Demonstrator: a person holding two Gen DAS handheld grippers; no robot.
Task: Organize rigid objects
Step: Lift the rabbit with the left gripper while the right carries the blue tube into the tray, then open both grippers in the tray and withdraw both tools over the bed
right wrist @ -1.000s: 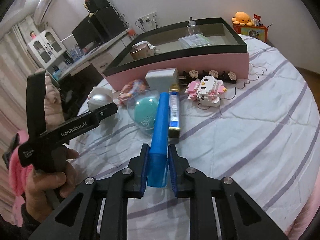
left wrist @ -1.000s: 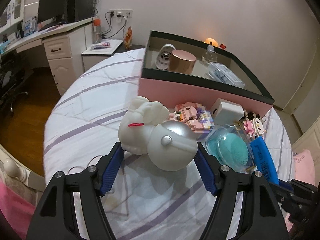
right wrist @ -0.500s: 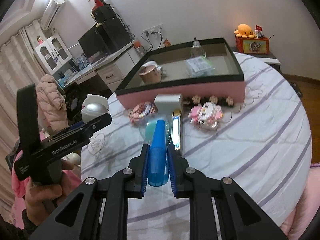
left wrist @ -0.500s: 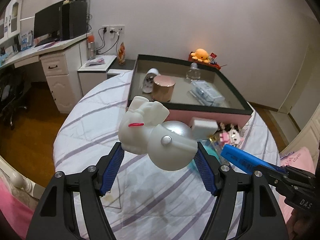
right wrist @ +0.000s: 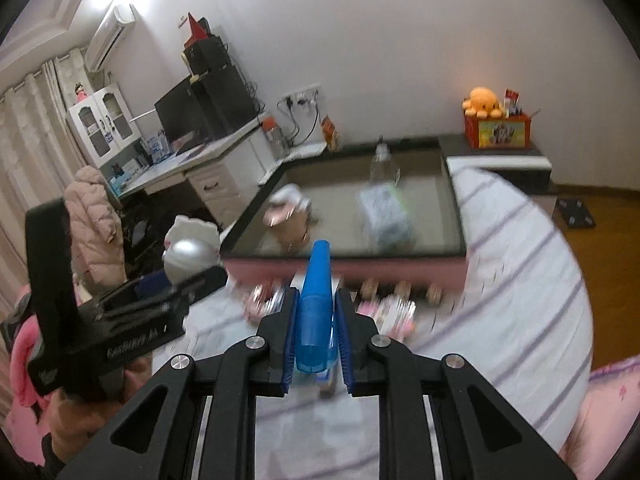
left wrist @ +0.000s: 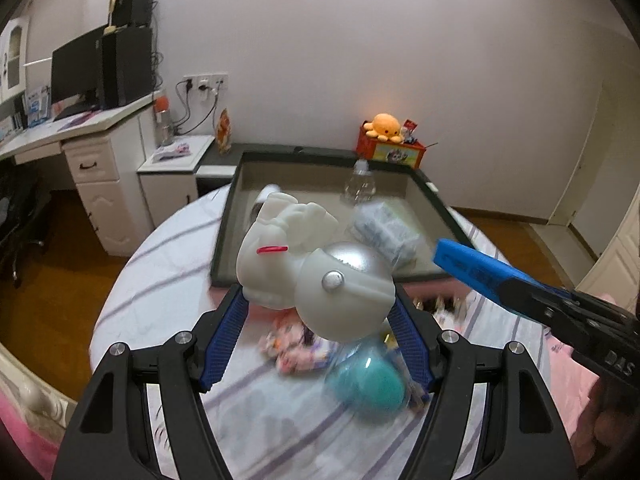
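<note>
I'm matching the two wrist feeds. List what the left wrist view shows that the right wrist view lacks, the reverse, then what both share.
Only the left wrist view: the teal round item on the bed.

Only the right wrist view: the air conditioner, the puffy coat.

Both: the white figure clamped in the left gripper, the blue case clamped in the right gripper, the pink box, the orange plush.

The glossy white plastic astronaut figure [left wrist: 280,248] has a silver dome helmet [left wrist: 348,264] and a small red stripe. The slim plastic case [right wrist: 316,304] is bright blue, as are the ribbed pads [left wrist: 224,336] on black gripper frames. The shallow box [left wrist: 448,216] is dark-rimmed with pink walls, on a white cloth striped purple [left wrist: 160,280]. The round plastic shell [left wrist: 372,384] is teal.
</note>
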